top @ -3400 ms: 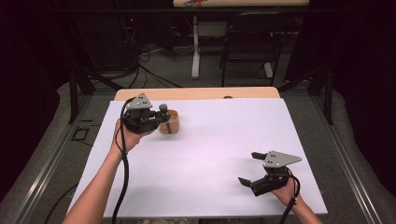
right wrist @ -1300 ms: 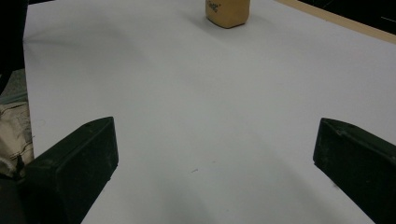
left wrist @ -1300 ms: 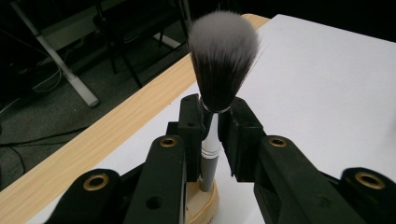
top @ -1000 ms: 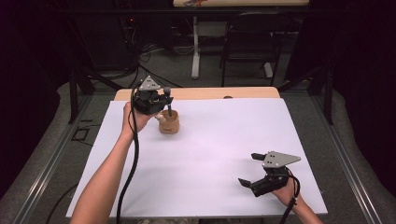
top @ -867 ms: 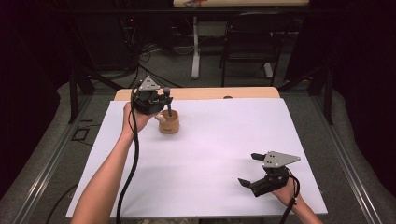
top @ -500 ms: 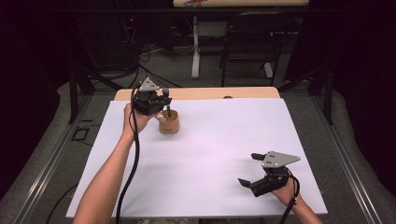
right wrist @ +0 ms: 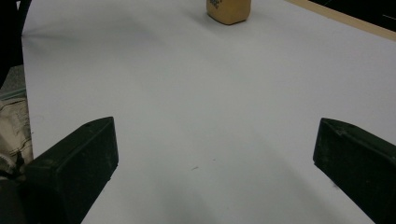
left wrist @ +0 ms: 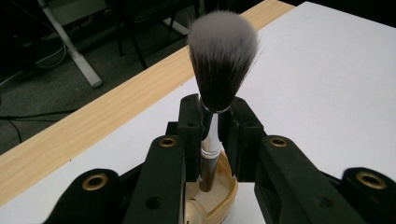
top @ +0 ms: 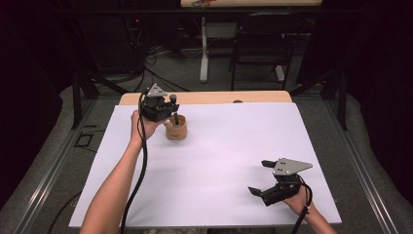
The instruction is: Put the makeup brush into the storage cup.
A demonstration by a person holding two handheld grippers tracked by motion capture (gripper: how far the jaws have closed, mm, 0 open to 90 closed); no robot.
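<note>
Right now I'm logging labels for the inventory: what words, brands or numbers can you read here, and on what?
No text can be read.
Wooden cup: a small dark mark near its top edge in the right gripper view, too blurred to read.
Brush: no marking visible.

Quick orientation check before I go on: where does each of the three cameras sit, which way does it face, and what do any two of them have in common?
High view: above the person's side, facing forward and down on the white table; both forearms, left gripper and right gripper show.
Left gripper view: rides the left gripper, looking along its jaws shut on the makeup brush standing in the wooden cup.
Right gripper view: rides the right gripper, facing across the table; its open jaws show.
Shared: all three show the wooden cup.
</note>
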